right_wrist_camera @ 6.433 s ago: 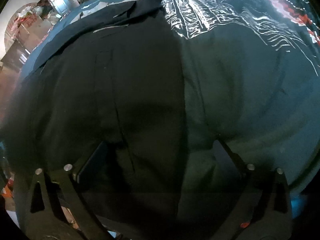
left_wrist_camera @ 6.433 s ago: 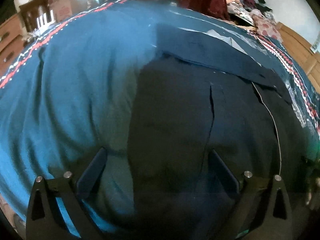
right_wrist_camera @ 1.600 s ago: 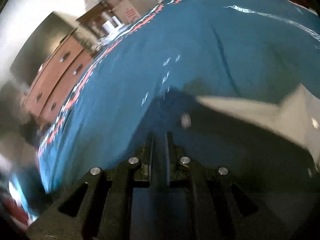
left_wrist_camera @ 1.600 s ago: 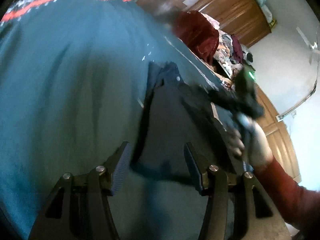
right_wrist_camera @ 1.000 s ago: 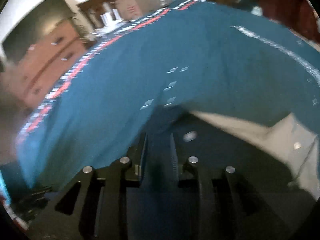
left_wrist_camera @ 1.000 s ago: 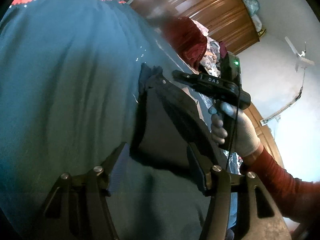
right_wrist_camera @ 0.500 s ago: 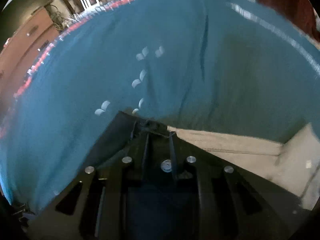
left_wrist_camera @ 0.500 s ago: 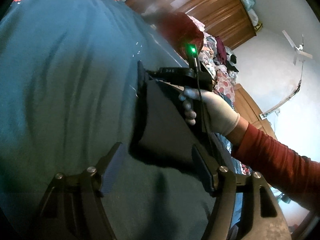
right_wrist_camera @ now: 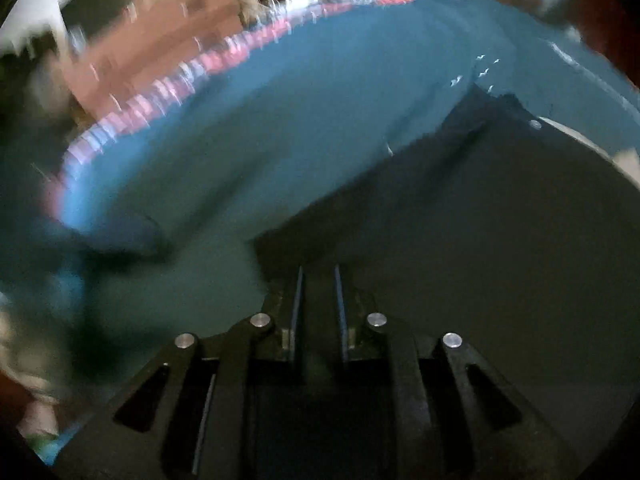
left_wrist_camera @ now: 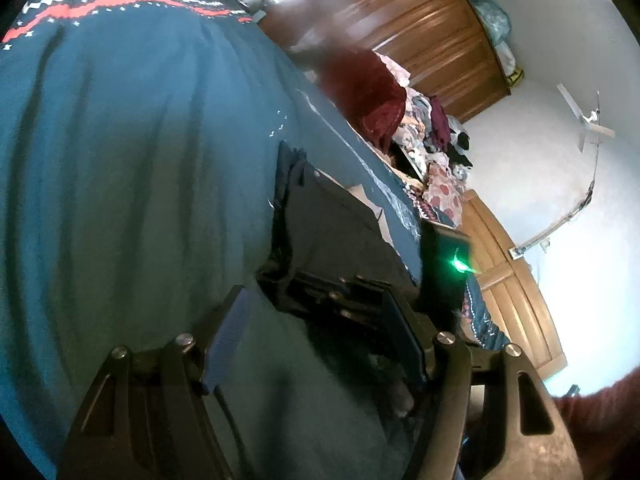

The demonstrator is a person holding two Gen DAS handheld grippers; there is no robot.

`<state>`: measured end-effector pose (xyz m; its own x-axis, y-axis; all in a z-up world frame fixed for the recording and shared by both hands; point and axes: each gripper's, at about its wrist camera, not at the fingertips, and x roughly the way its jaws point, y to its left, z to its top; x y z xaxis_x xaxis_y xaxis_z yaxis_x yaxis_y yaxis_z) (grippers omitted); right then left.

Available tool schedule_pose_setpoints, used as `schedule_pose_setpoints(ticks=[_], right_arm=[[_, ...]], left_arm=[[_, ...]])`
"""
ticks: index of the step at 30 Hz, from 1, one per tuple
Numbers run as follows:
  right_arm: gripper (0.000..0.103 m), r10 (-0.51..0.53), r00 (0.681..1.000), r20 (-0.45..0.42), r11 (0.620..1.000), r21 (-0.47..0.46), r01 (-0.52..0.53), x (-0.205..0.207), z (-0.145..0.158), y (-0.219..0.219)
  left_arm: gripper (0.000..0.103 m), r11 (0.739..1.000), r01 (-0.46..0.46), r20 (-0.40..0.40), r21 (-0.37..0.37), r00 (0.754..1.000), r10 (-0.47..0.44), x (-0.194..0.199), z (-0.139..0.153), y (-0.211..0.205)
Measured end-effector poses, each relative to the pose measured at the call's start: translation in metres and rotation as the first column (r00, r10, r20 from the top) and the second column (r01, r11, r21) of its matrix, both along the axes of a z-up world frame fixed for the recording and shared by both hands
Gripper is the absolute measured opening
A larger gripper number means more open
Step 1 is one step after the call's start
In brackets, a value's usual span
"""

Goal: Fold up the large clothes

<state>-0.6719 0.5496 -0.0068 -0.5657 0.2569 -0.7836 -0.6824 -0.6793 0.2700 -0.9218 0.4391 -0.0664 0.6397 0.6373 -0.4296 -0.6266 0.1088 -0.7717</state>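
Mid-fold: the right gripper [right_wrist_camera: 318,296], fingers clamped on the dark garment [right_wrist_camera: 480,220], drags its edge toward six o'clock across the teal bedspread [left_wrist_camera: 140,160]. The left gripper [left_wrist_camera: 316,340], fingers spread, should next pinch the nearby corner.

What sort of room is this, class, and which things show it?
Probably a bedroom: a wide bed under a teal cover, a wooden wardrobe behind it, and a heap of clothes at the far edge.

Teal blanket-covered bed [left_wrist_camera: 120,152], dark garment [right_wrist_camera: 500,220] and seemingly a clothes heap [left_wrist_camera: 432,140] on it.
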Motion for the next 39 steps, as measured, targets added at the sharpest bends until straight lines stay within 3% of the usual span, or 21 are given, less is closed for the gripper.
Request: schedule_pose_setpoints(ticks=[2,5,8,9,11,14,16,20,23,25,27,31,37,39], right_arm=[[0.014,-0.077,0.997,-0.032,0.995,0.059,0.078,0.031,0.019,-0.004],[0.015,-0.256,0.966,-0.032,0.966,0.013,0.257,0.097,0.007,0.001],[0.01,-0.397,0.918,0.018,0.911,-0.112,0.396,0.163,-0.029,0.001],[0.001,-0.429,0.903,-0.002,0.892,-0.162,0.423,0.188,-0.036,-0.005],[0.0,-0.486,0.872,-0.056,0.859,-0.213,0.465,0.233,-0.04,-0.022],[0.0,-0.604,0.795,-0.053,0.782,-0.233,0.578,0.299,-0.045,-0.042],[0.0,-0.67,0.733,-0.115,0.728,-0.291,0.62,0.347,-0.046,-0.056],[0.0,-0.701,0.699,-0.142,0.706,-0.272,0.654,0.385,-0.036,-0.068],[0.003,-0.703,0.707,-0.082,0.708,-0.174,0.684,0.378,-0.02,-0.076],[0.036,-0.672,0.733,-0.105,0.739,-0.156,0.655,0.37,-0.012,-0.081],[0.044,-0.634,0.765,-0.114,0.773,-0.142,0.619,0.348,-0.009,-0.087],[0.045,-0.562,0.819,-0.11,0.825,-0.141,0.547,0.328,-0.021,-0.102],[0.045,-0.55,0.826,-0.123,0.832,-0.172,0.528,0.317,-0.031,-0.114],[0.045,-0.54,0.834,-0.118,0.837,-0.175,0.518,0.314,-0.033,-0.113]], left_arm=[[0.071,1.0,-0.003,0.002,0.001,1.0,0.003,-0.002,0.0,-0.007],[0.071,1.0,0.004,0.015,-0.016,1.0,-0.004,-0.003,-0.004,-0.008],[0.071,0.999,0.022,-0.007,-0.024,1.0,-0.022,0.004,-0.001,-0.002],[0.071,0.999,0.032,-0.004,-0.02,0.999,-0.032,0.008,0.002,0.001],[0.071,0.999,0.049,-0.005,-0.018,0.999,-0.049,0.014,0.007,0.006],[0.072,0.996,0.081,-0.007,-0.033,0.997,-0.082,0.029,0.007,0.012],[0.072,0.993,0.104,-0.006,-0.048,0.995,-0.104,0.042,0.005,0.016],[0.072,0.987,0.137,0.029,-0.083,0.99,-0.135,0.068,0.0,0.024],[0.072,0.984,0.124,0.027,-0.127,0.992,-0.121,0.082,-0.007,0.034],[0.073,0.982,0.096,0.014,-0.164,0.995,-0.095,0.09,-0.012,0.04],[0.073,0.98,0.05,-0.007,-0.193,0.999,-0.053,0.096,-0.019,0.045],[0.074,0.979,-0.055,-0.019,-0.198,0.998,0.052,0.099,-0.031,0.053],[0.072,0.978,-0.145,-0.036,-0.15,0.989,0.142,0.108,-0.038,0.083],[0.065,0.971,-0.178,-0.024,-0.157,0.984,0.177,0.107,-0.046,0.092]])
